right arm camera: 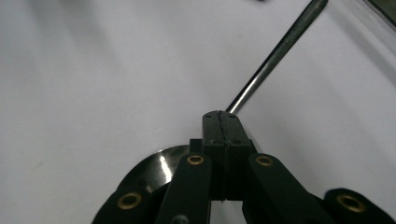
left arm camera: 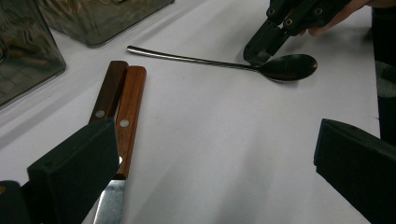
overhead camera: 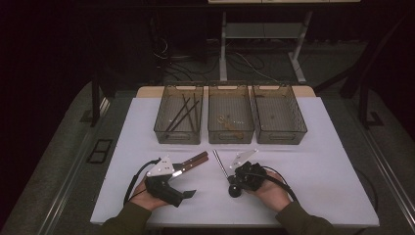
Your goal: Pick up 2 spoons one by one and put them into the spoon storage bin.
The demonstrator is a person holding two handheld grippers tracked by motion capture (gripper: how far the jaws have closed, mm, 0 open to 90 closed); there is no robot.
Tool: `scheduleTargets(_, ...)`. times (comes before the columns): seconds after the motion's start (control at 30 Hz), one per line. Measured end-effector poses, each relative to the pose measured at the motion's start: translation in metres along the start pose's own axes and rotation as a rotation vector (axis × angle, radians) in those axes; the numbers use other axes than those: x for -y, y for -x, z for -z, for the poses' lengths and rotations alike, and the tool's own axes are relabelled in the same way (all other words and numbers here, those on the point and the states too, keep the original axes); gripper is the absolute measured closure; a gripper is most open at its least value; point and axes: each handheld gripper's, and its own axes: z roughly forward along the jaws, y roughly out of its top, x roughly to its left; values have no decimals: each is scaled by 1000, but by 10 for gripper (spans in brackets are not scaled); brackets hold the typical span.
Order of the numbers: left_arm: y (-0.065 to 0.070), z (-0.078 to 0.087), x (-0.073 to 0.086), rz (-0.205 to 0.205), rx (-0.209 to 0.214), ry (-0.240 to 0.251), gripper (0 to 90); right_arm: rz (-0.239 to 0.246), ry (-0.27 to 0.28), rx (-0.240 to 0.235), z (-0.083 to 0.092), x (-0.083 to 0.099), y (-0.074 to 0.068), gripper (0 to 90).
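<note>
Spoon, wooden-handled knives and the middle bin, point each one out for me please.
spoon [left arm camera: 288, 66], left gripper view, on the dark bowl.
wooden-handled knives [left arm camera: 130, 100], left gripper view, on the reddish handle of the nearer knife.
middle bin [overhead camera: 231, 136], high view, on its front wall.

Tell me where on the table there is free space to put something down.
Free: the white table right of the spoon, its left part beside the knives, and the near right corner. Crowded: the far edge with three bins, and the middle around both claws.

black fingers with brass rivets; olive sleeves.
</note>
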Motion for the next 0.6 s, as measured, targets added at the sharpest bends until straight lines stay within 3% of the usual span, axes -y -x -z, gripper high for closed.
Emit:
scheduleTargets(0.37, -1, 1, 0, -3, 0, -6, 0, 32, 23, -111, 1, -3, -25, 900)
scheduleTargets(0.47, 0, 0, 0, -2, 0, -2, 0, 56, -2, -114, -2, -1, -32, 900)
scheduleTargets(0.6, -1, 1, 0, -2, 0, -5, 0, 47, -21, -104, -1, 3, -34, 900)
